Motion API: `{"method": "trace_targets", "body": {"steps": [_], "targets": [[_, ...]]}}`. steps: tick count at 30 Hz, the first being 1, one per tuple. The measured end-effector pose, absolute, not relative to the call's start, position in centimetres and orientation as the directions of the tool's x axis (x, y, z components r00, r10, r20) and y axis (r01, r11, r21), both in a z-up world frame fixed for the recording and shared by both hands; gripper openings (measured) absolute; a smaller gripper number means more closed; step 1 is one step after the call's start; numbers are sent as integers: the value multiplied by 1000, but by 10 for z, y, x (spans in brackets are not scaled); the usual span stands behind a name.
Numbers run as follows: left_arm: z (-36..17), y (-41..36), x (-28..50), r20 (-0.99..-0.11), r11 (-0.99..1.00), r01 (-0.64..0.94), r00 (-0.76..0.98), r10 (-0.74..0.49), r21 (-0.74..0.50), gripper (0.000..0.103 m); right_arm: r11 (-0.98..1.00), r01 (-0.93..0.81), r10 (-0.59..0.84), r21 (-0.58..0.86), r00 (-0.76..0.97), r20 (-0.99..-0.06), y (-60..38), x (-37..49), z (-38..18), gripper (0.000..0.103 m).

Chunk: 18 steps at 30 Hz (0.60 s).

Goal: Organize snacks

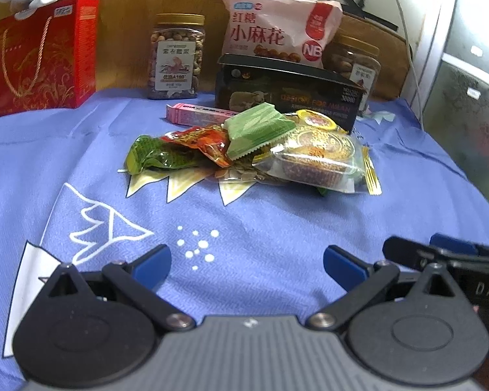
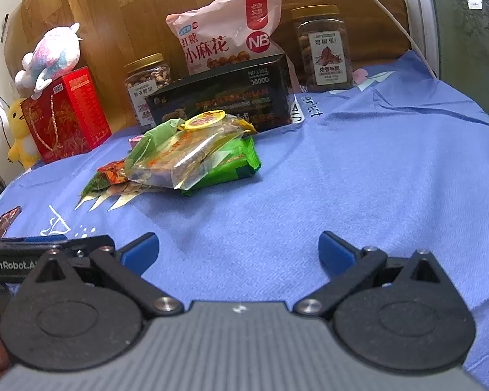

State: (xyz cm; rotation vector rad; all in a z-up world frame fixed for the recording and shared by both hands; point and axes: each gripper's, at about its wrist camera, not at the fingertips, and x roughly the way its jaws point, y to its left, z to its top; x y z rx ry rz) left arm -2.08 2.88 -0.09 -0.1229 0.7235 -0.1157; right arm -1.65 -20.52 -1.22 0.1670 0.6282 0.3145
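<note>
Blue printed cloth (image 1: 277, 228) over table, wooden panel behind. Near: left hand-held gripper (image 1: 247, 262) and right hand-held gripper (image 2: 238, 250), both spread wide, holding nothing, hovering low side by side. Start of sorting, judging by untouched pile. Mid-table: snack pile (image 1: 254, 150), packets overlapping; next likely pick of top green packet (image 1: 257, 128), jaws narrowed. Far: black box (image 1: 287, 97) touching pile, nut jar (image 1: 176, 57), pink bag (image 1: 277, 32), red gift box (image 1: 45, 55). Approach clear.
</note>
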Motion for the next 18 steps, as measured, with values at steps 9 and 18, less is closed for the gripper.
{"method": "trace_targets", "body": {"steps": [9,18], "targets": [[-4,23,-27,-639,990,76,758,-133,-116,103,955,-201,289,216,785,-548,-206,-14,-14,103],[1,22,-31,-589,988,90,794,-146,-124,103,956,-194,285,219,791,-542,-206,-12,-15,103]]}}
